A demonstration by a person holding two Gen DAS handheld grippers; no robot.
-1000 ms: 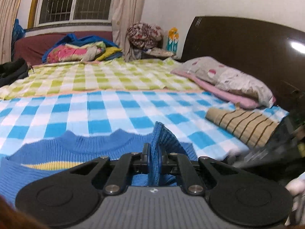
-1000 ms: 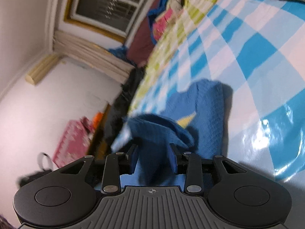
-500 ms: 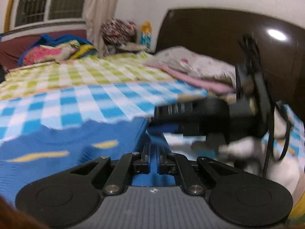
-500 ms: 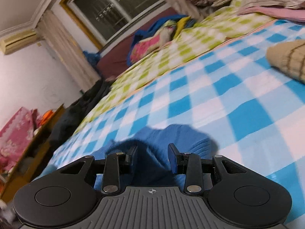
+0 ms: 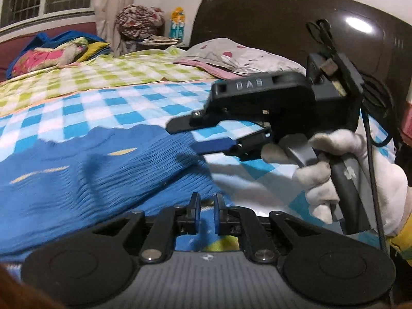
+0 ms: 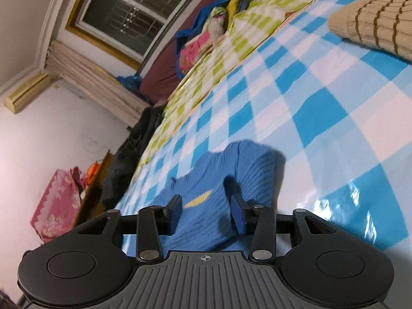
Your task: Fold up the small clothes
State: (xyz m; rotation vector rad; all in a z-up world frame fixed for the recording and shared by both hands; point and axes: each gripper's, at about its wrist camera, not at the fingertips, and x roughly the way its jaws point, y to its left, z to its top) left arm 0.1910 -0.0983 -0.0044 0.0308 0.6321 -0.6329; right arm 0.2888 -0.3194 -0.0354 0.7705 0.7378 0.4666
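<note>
We count one blue sweater (image 5: 85, 170) lying flat on the blue-checked sheet (image 5: 123, 108), directly ahead of both our grippers. It carries short yellow stripes: three show from the left wrist view, one from the right wrist view.

Our left gripper (image 5: 206, 216) has its jaws drawn almost together, with only a narrow slit between them. Sweater cloth lies just in front of and under the tips, but we cannot see any fold pinched in the slit.

Our right gripper (image 6: 207, 215) is opening, its jaws already wide apart. The sweater (image 6: 219, 193) lies beneath and between them, untouched by either pad. From the left wrist view the same right gripper (image 5: 208, 135) hangs ahead and to the right, above the sweater's right edge, held by one hand in a white glove (image 5: 334, 170). One black cable runs down beside that hand.

On the right gripper's body we read raised letters, "DAS", somewhat blurred.

Further off we count one folded tan garment with dark stripes (image 6: 373, 23), ahead and right of the right gripper on the same sheet, well apart from the sweater. Beyond it lies one green-checked sheet (image 5: 90, 77), one pillow (image 5: 239, 56) against the dark headboard (image 5: 270, 25), and one barred window (image 6: 134, 13). The bottle near the headboard bears print too small to read.
</note>
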